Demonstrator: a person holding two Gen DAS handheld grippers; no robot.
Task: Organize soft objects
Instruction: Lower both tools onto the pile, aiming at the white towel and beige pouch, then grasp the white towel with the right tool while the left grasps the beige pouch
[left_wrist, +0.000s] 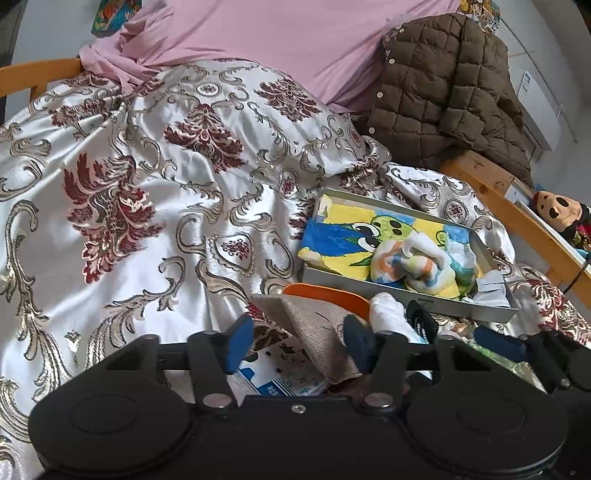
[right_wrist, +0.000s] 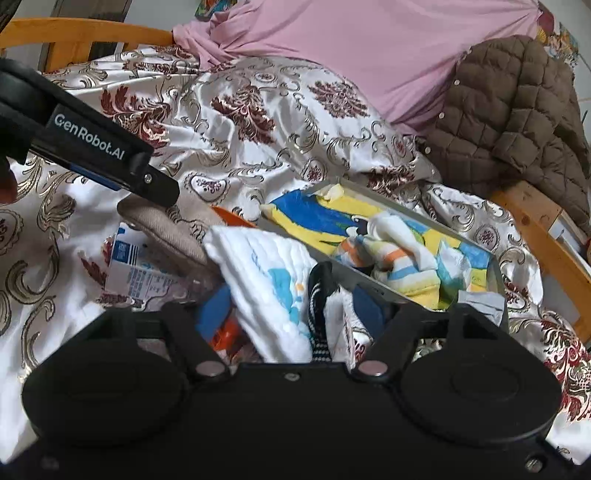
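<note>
A beige woven cloth lies between the fingers of my left gripper. The right pad touches its edge and the left pad stands apart from it. In the right wrist view my right gripper is shut on a bunched white cloth with blue print, with a black strap beside it. That view also shows the left gripper above the beige cloth. A grey tray holds a yellow-blue towel and a rolled striped cloth.
A patterned satin bedspread covers the bed, with a pink sheet behind it. At the right, a brown quilted jacket hangs over the wooden rail, near a plush toy. A blue-white packet and an orange object lie by the cloths.
</note>
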